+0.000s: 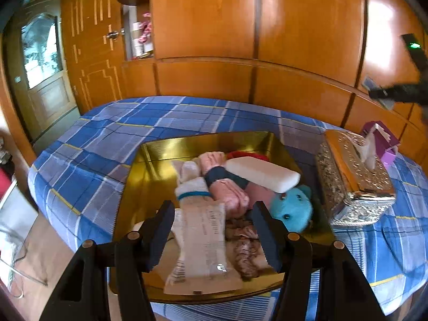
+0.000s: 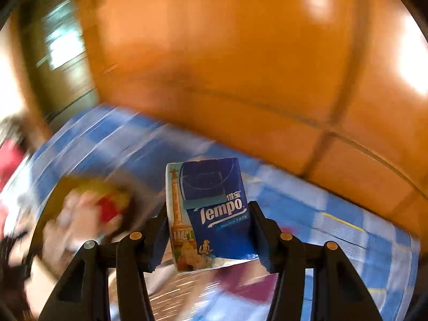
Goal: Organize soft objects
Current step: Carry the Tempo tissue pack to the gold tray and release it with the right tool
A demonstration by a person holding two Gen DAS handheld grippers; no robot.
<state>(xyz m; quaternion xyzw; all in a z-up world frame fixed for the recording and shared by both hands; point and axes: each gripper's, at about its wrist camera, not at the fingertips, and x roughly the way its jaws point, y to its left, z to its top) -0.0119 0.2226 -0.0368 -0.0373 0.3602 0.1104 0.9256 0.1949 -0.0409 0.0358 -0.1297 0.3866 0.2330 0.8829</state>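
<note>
Most of the sorting looks done to me: the gold tray (image 1: 149,160) on the blue checked bedspread (image 1: 107,139) already holds nearly all the soft things, with the white sachet (image 1: 203,243) nearest me, the pink rolled cloth (image 1: 224,184) and the white rolled cloth (image 1: 190,179) in the middle, the white foam block (image 1: 262,174) resting across the far items, the blue plush toy (image 1: 293,208) at the right edge and a crumpled patterned cloth (image 1: 246,251) beside the sachet. The embossed gold tissue box (image 1: 353,176) stands just beside the tray, outside it. What I judge is left is the Tempo tissue pack (image 2: 211,214), which is in the air over the bed and not yet in the tray. My right gripper (image 2: 208,230) is closed around that pack, one pad on each side, holding it upright. My left gripper (image 1: 214,230) hangs above the near end of the tray with its jaws wide apart; the sachet shows between them, but I grip nothing.
</note>
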